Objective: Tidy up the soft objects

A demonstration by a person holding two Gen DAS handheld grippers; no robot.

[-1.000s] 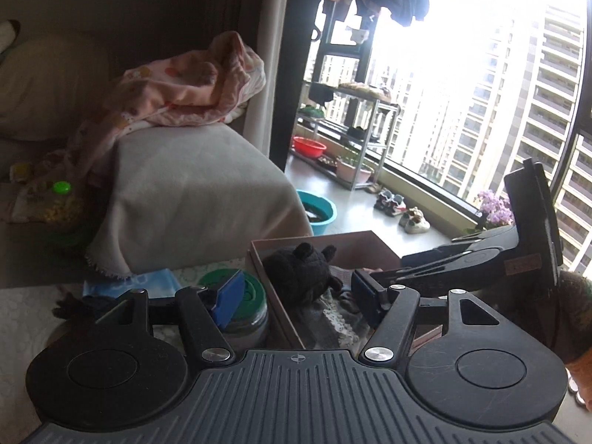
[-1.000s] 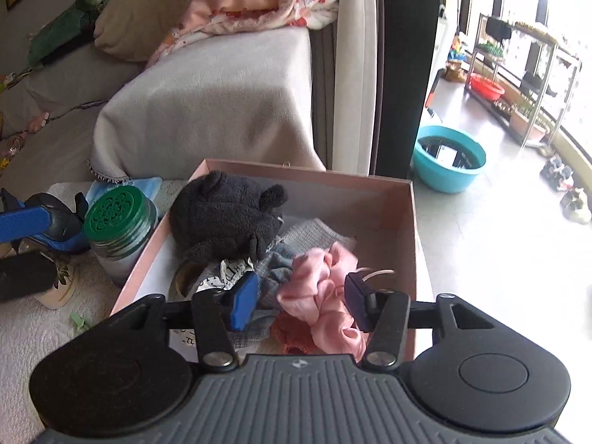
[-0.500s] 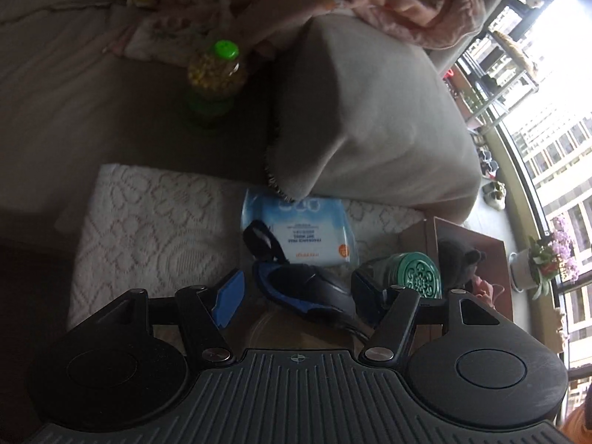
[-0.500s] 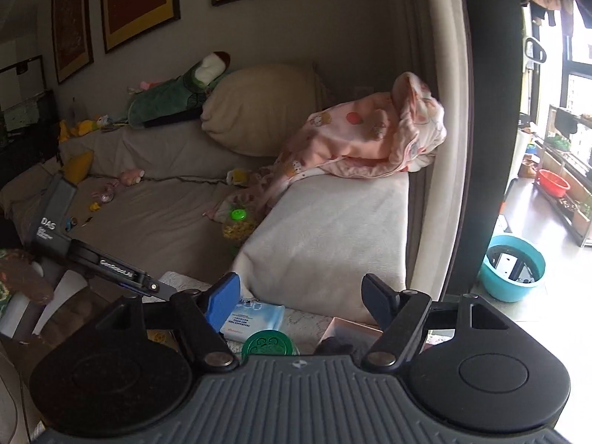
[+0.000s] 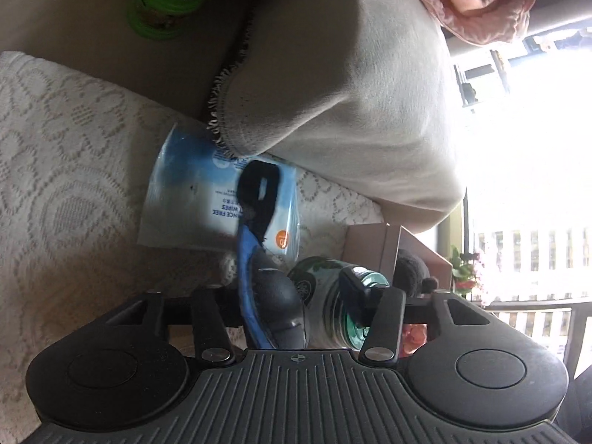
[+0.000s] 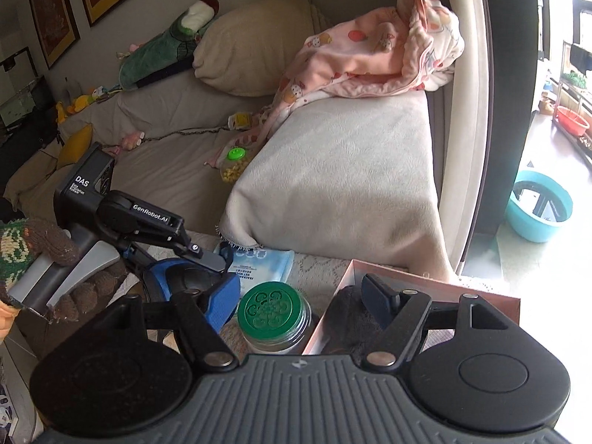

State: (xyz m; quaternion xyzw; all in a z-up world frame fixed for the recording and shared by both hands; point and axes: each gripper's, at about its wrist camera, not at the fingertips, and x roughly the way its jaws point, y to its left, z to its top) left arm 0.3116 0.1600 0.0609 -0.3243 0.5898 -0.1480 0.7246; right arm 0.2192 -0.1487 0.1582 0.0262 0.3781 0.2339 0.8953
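blocked: jar (image 6: 274, 318) beside box (image 6: 436, 284); free: lace cloth (image 5: 66, 140) left

blanket (image 6: 373, 55): pink, cartoon print | jar lid (image 6: 269, 306): green (embossed rings); wipes pack (image 5: 207, 192): light blue | box (image 6: 425, 285): pink | tablecloth (image 5: 55, 140): white lace; basin (image 6: 538, 211): turquoise

1 pink box (image 6: 436, 288), 2 jars (image 6: 272, 318) (image 6: 235, 164), 1 wipes pack (image 6: 262, 264), 1 pillow (image 6: 251, 48).
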